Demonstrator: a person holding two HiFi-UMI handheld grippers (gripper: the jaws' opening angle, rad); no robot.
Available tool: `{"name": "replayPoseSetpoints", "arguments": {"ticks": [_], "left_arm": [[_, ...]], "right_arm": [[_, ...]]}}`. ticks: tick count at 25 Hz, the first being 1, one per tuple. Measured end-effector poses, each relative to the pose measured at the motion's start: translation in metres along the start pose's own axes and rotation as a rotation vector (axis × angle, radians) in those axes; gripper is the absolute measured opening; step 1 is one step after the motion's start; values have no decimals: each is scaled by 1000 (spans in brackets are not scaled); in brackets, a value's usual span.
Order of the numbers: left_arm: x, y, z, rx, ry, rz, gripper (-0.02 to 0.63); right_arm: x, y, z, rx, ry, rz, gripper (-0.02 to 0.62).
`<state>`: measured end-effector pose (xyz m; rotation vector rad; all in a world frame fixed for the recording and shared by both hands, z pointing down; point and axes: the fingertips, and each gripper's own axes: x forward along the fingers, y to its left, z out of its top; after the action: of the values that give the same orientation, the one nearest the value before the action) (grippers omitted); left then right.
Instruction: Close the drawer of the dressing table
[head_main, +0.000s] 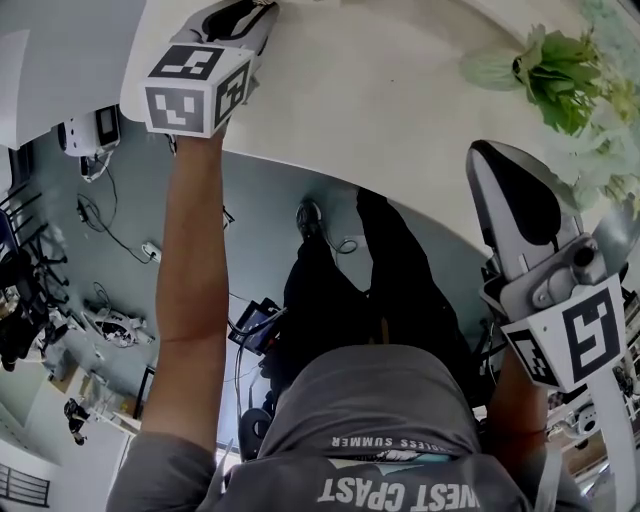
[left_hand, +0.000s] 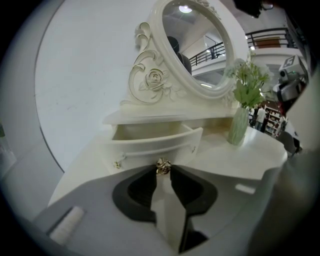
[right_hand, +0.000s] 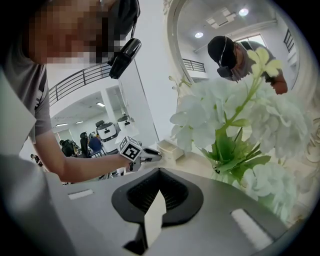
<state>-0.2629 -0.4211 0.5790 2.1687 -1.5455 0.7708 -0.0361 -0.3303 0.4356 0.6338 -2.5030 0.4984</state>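
On the person's shirt (head_main: 400, 440), "SUMMER"; left claw (left_hand: 162, 173) tight on the gold drawer knob (left_hand: 162, 165), right claw (right_hand: 159, 193) together.

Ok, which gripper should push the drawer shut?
Left. The left gripper has the knob of the open drawer between its jaws, so it looks ready to push. The right gripper is by the flowers, away from the drawer.

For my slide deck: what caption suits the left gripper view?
Left gripper pinches the gold knob of the open drawer below the oval mirror.
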Motion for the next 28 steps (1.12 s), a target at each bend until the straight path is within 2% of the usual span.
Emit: {"name": "replayPoseSetpoints", "arguments": {"ticks": [28], "left_arm": [[38, 23, 37, 25, -9, -22, 89]], "right_arm": [[-1, -13, 1, 32, 1, -14, 2]]}}
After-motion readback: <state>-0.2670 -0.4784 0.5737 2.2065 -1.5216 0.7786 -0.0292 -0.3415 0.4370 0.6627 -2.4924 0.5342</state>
